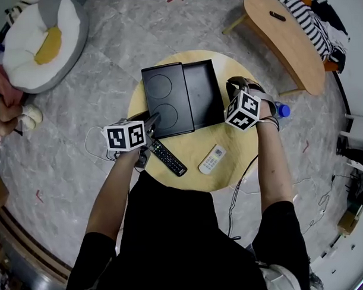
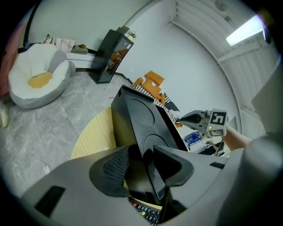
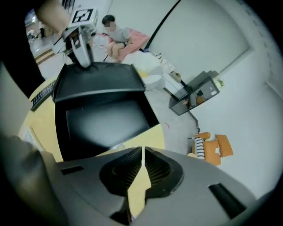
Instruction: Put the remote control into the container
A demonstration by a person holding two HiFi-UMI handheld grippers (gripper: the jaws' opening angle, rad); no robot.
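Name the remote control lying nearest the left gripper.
The long black remote control, just beside the left gripper; the small white remote control lies farther right.

From the round yellow worktop [image 1: 235,146] I see a white cushion seat [image 1: 23,52] with a yellow pillow [image 1: 49,46] on the grey floor [image 1: 107,49] at ten o'clock, a wooden bench [image 1: 285,39] under striped cloth [image 1: 305,21] at two, a blue-capped bottle [image 1: 281,110] at three, and a white cable [image 1: 95,144] at nine.

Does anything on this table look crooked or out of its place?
The lid is askew: the left gripper holds its corner, tilted up over the open box. The black remote and the white remote lie outside it.
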